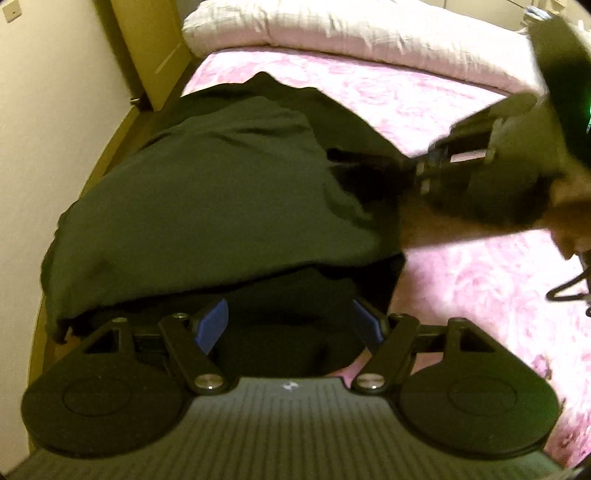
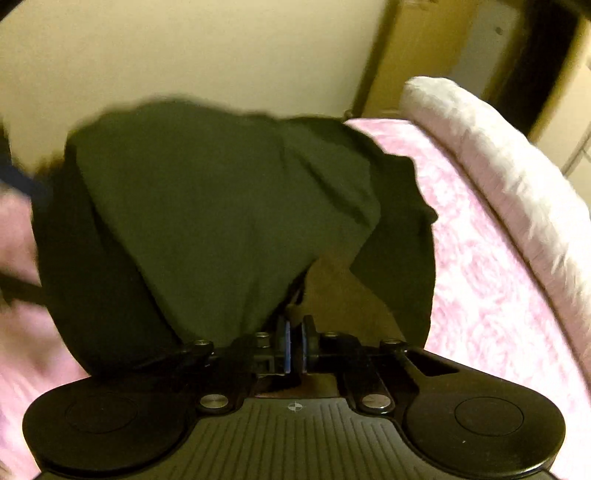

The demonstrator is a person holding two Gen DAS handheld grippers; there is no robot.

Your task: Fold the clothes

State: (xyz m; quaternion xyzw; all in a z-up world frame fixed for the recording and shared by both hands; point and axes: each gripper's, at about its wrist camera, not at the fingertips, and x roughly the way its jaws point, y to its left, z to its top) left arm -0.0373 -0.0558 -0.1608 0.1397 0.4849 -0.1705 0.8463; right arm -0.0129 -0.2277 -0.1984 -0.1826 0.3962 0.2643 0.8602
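Dark green garment (image 1: 207, 206) is lying in rumpled layers on a pink patterned bedspread (image 1: 480, 288), close to the bed's edge beside a cream wall (image 1: 48, 122); a pale quilt (image 1: 332, 26) is lying bunched along the far side of the bed. Left gripper (image 1: 291, 325) is pointing steeply down at the near hem of the garment, its blue-padded fingers (image 1: 212, 325) standing wide apart with dark cloth lying between them; whether the pads are pressing on that cloth cannot be told. Right gripper (image 2: 294, 347) is reaching in from the right of the left wrist view, held in the person's hand (image 1: 554, 192), its tips meeting the garment's right edge. In the right wrist view its blue pads are standing nearly together, and a fold of the green cloth is running down toward the narrow gap between them; motion blur is hiding whether cloth is actually pinched there.
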